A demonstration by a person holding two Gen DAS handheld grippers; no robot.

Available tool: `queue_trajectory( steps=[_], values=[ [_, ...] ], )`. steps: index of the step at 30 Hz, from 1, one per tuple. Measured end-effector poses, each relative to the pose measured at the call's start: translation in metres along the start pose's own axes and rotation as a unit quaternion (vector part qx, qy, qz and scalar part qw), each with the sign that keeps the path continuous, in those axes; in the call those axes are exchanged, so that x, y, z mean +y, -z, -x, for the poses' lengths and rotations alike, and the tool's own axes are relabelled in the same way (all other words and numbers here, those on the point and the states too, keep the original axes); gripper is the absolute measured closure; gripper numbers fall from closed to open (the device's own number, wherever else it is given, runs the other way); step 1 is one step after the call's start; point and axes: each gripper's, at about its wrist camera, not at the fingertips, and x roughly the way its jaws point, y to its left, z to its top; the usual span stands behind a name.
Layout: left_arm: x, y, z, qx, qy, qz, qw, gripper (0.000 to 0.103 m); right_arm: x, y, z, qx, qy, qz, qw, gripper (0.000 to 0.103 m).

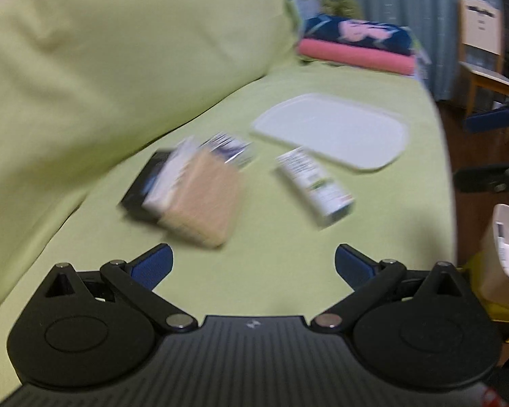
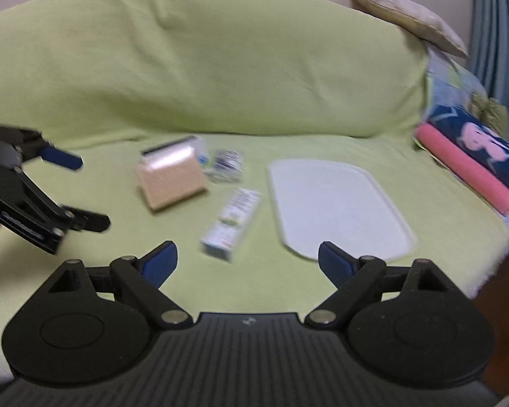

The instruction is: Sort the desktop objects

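On the green-covered sofa seat lie a tan box (image 1: 203,200) (image 2: 171,181) resting on a flat black item (image 1: 142,186), a small blue-and-white packet (image 1: 229,147) (image 2: 227,166), a long white carton (image 1: 317,185) (image 2: 232,224) and a white tray (image 1: 336,132) (image 2: 336,210). My left gripper (image 1: 254,254) (image 2: 91,191) hovers open above the seat, short of the tan box, holding nothing. My right gripper (image 2: 247,251) is open and empty too, just short of the carton and the tray's near corner. Both views are motion-blurred.
The sofa back (image 2: 203,61) rises behind the objects. Folded pink and navy towels (image 1: 356,47) (image 2: 475,169) lie at the seat's far end, below a beige cushion (image 2: 410,17). Beyond the seat edge stand a wooden chair (image 1: 482,51) and a white bin (image 1: 505,254).
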Motion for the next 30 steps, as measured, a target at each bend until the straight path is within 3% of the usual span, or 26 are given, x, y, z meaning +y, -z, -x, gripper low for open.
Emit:
queue_trajectory(
  steps=[2, 6, 10, 13, 14, 23, 27, 30],
  values=[
    [0.019, 0.007, -0.009, 0.006, -0.006, 0.016, 0.9998, 0.001, 0.02, -0.002, -0.005, -0.007, -0.014, -0.001, 1.0, 0.016],
    [0.051, 0.007, -0.036, 0.014, -0.006, 0.058, 0.9982, 0.005, 0.04, -0.005, -0.034, -0.006, -0.025, 0.033, 0.999, 0.031],
    [0.082, 0.002, -0.068, 0.015, -0.001, 0.103, 0.9946, 0.009, 0.05, -0.008, -0.067, -0.013, -0.029, 0.051, 0.998, 0.032],
    [0.097, -0.002, -0.092, 0.022, 0.01, 0.13, 0.9912, 0.018, 0.051, -0.004, -0.091, -0.023, -0.025, 0.04, 0.999, 0.033],
    [0.098, -0.002, -0.097, 0.025, 0.018, 0.134, 0.9905, 0.021, 0.05, -0.002, -0.099, -0.027, -0.023, 0.036, 0.999, 0.033],
    [0.113, -0.004, -0.136, 0.019, 0.077, 0.162, 0.9836, 0.023, 0.039, 0.028, -0.141, -0.038, -0.043, 0.012, 0.998, 0.033],
    [0.109, -0.007, -0.139, 0.015, 0.09, 0.156, 0.9835, 0.036, 0.037, 0.031, -0.141, -0.039, -0.045, 0.017, 0.998, 0.033],
    [0.098, -0.009, -0.134, 0.013, 0.078, 0.132, 0.9882, 0.04, 0.032, 0.029, -0.139, -0.043, -0.047, 0.003, 0.998, 0.033]
  ],
)
